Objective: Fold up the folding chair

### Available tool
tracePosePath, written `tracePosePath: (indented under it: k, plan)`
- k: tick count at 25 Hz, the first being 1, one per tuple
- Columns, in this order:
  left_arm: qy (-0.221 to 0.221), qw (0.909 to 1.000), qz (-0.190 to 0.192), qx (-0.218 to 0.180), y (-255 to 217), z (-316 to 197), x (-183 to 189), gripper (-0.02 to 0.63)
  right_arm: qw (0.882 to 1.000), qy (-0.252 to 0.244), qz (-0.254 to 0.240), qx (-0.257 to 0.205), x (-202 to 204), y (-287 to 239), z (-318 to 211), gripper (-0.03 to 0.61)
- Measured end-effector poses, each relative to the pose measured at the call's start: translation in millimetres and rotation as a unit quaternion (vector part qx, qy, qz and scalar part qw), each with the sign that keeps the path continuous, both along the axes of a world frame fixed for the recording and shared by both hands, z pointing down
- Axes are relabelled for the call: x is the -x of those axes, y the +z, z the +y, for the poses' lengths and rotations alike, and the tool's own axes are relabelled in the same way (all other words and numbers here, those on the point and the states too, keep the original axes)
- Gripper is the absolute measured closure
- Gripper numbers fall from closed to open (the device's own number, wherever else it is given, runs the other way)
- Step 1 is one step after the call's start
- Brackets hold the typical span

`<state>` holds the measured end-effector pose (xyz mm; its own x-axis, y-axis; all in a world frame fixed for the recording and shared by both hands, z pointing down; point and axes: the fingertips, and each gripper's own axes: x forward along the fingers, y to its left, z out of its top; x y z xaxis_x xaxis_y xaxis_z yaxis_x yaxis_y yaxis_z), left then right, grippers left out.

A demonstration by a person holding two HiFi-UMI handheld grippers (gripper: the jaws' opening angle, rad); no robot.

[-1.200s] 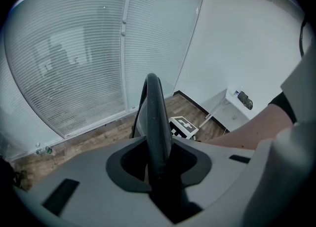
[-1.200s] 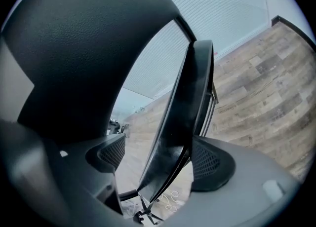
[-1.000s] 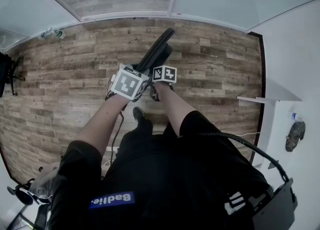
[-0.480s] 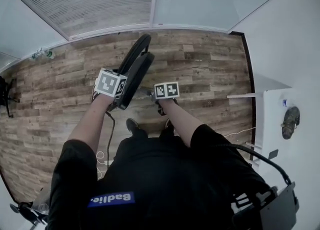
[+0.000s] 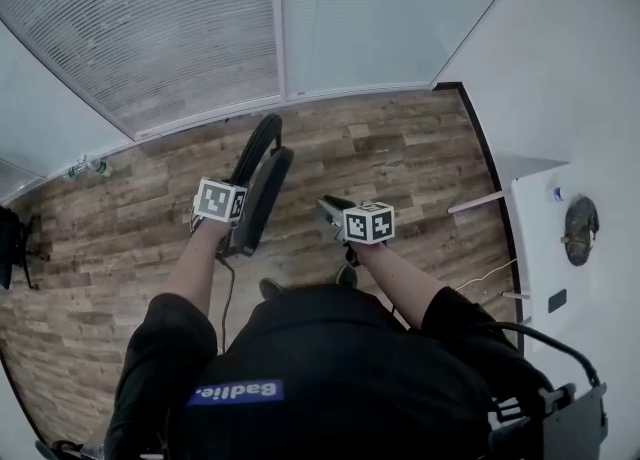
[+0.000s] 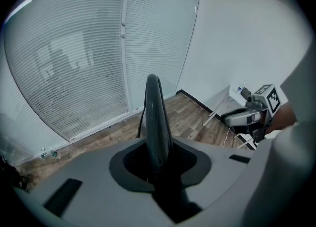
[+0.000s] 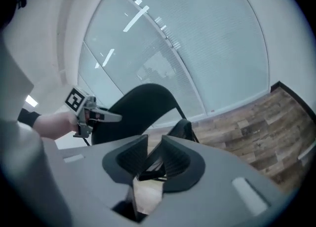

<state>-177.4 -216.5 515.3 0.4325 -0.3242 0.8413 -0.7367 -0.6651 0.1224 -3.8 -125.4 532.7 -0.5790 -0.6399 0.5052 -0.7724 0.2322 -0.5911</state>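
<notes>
The chair (image 5: pixel 264 184) stands on the wood floor (image 5: pixel 400 148) in front of the person, its seat and back pressed flat together, so the folding itself looks finished. The left gripper (image 6: pixel 158 159) is clamped on the chair's thin edge and holds it upright. The right gripper (image 7: pixel 155 142) hangs apart from the chair; its jaws have just been closing and now meet on nothing. The next move probably calls for steadying the chair, then leaning it or laying it down.
</notes>
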Motion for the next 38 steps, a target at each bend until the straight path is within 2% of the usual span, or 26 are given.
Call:
tracePosePath:
  k: [2,4,11,16,23,38]
  plan:
    - [0.0,1.0,-0.001,-0.001,-1,3,1,0.534,0.999,-0.004,0.006,-0.041,1,-32,3,0.546]
    - [-0.001,1.0,-0.002,-0.002,-4,5,2,0.534,0.997,-0.009,0.009,-0.078,2,-61,8,0.574]
    - [-0.003,1.0,-0.002,-0.001,-5,11,-2,0.534,0.983,-0.04,0.032,-0.176,0,-123,48,0.575]
    - [-0.004,1.0,-0.004,-0.006,-6,9,1,0.534,0.972,-0.062,0.051,-0.223,1,-143,61,0.577]
    - [-0.004,1.0,-0.006,-0.007,-6,13,-3,0.534,0.969,-0.058,0.061,-0.232,0,-147,59,0.577]
    - [-0.003,1.0,-0.006,-0.005,-8,6,0,0.534,0.973,-0.046,0.066,-0.215,-4,-138,54,0.577]
